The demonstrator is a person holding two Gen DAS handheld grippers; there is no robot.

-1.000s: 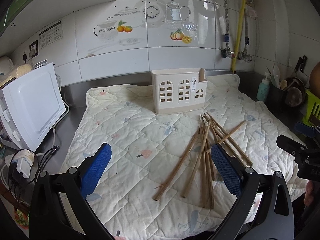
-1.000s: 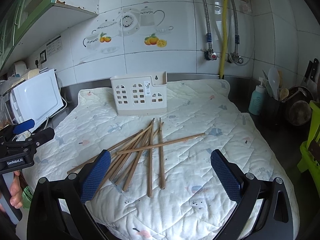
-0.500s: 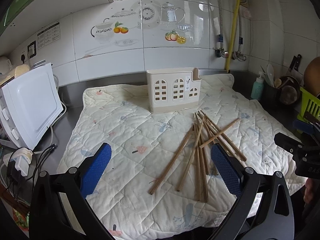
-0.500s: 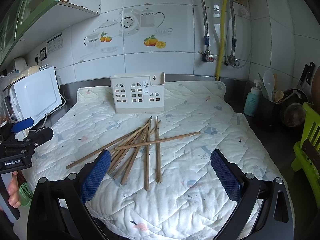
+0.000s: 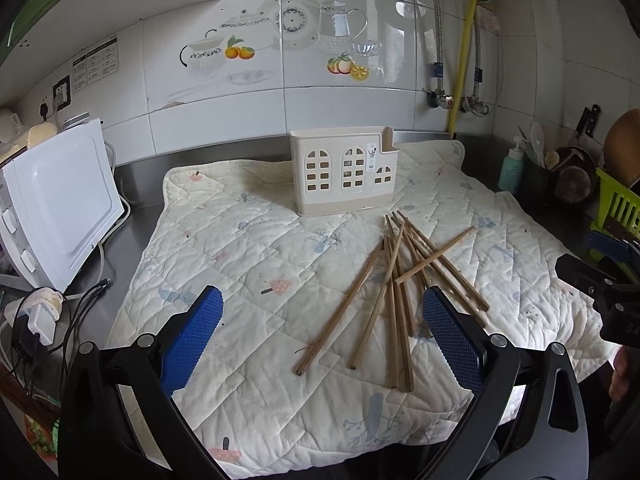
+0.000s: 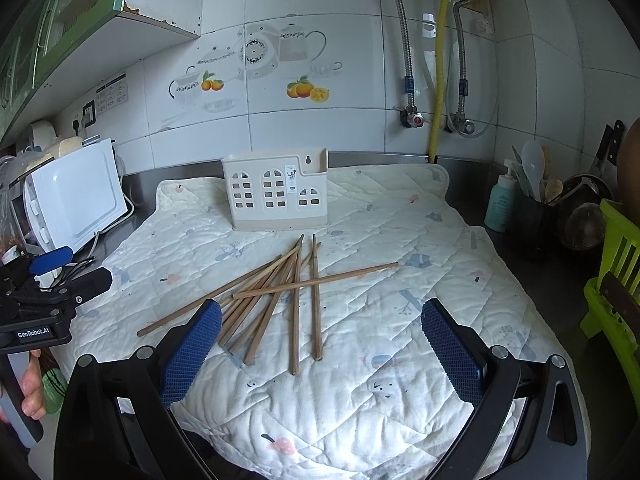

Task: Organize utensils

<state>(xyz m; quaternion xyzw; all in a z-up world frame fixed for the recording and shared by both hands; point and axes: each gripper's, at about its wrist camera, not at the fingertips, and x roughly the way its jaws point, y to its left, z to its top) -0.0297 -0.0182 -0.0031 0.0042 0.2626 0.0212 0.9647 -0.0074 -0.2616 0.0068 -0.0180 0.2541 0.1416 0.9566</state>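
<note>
Several thin, light, stiff chopsticks [image 6: 288,292] lie crossed near the holder [image 6: 276,194]; each is best pinched mid-length. Both grippers, left gripper [image 5: 320,340] and right gripper [image 6: 320,342], have their jaws spread and empty.

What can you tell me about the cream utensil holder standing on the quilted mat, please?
The utensil holder is a cream plastic caddy shaped like a row of houses, with arched and square window cut-outs across its front and a small label. Its right end steps down below a taller back panel with a keyhole hanging slot. It stands upright at the back of the quilted mat, near the tiled wall, apart from the chopsticks in front of it. Nothing shows above its rim, and neither gripper touches it.
</note>
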